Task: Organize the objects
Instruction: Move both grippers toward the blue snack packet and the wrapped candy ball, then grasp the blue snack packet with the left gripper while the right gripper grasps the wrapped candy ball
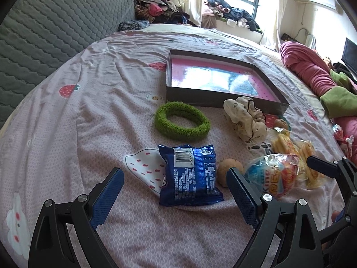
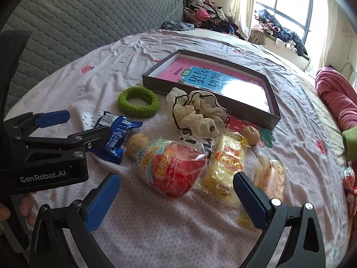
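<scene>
While both tools hover low over the bed, this is how things lie:
Left hand-held gripper (image 1: 175, 184): jaws spread wide and holding nothing, at the bottom of its own view with the blue snack packet (image 1: 190, 176) lying between the two blue fingers; it also shows at the left edge of the right wrist view (image 2: 88, 124)
Right hand-held gripper (image 2: 176, 186): jaws spread and holding nothing, at the bottom of its view, straddling the red-and-clear bag (image 2: 171, 169) and the yellow snack packs (image 2: 225, 165)
Bed (image 1: 89, 116): pink sheet printed with strawberries, carrying everything
Dark tray (image 1: 221, 106): centre right of the left view, shallow, with a pink book (image 2: 200, 76) lying flat inside
Green hair ring (image 1: 181, 121): just in front of the tray's near left corner, apart from it
Cream scrunchie (image 2: 198, 112): lower right of the ring, near the tray's front wall
Walnuts: one (image 2: 136, 144) between the blue packet and the red bag, another (image 2: 251, 135) by the tray's near corner
</scene>
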Demonstrator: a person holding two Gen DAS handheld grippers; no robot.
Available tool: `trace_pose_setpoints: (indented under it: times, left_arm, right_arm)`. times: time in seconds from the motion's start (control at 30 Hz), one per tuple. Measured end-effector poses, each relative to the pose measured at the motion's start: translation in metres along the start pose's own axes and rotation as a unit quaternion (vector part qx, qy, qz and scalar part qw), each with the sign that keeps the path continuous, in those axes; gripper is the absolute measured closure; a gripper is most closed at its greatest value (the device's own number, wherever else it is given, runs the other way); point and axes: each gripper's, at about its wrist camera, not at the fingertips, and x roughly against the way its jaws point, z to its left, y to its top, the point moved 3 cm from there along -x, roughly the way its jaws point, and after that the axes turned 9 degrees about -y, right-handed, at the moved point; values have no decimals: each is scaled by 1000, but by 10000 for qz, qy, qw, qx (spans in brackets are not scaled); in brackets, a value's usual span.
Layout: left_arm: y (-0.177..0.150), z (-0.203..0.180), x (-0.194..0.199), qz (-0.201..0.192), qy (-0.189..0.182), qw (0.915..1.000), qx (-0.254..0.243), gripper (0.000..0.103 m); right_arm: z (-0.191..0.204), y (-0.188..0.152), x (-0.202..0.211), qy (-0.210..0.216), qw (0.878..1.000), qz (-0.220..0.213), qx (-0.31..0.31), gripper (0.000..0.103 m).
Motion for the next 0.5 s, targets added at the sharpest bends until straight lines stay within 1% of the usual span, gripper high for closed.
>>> trace_pose_setpoints:
  times: [0.17,0.3,0.5]
  left_arm:
    - [3,2,-9,33,-15,10000,-35,10]
    - [2,2,-12,56,-12,10000,-40,10]
    - [2,4,-17,91,29,9999,-112,10]
  right_arm:
    - [6,4,-8,-45,9998,-10,215,6]
    - [10,6,-13,-103,9992,18,376,18]
    - [14,7,-16,-149,9983,-6,563,30]
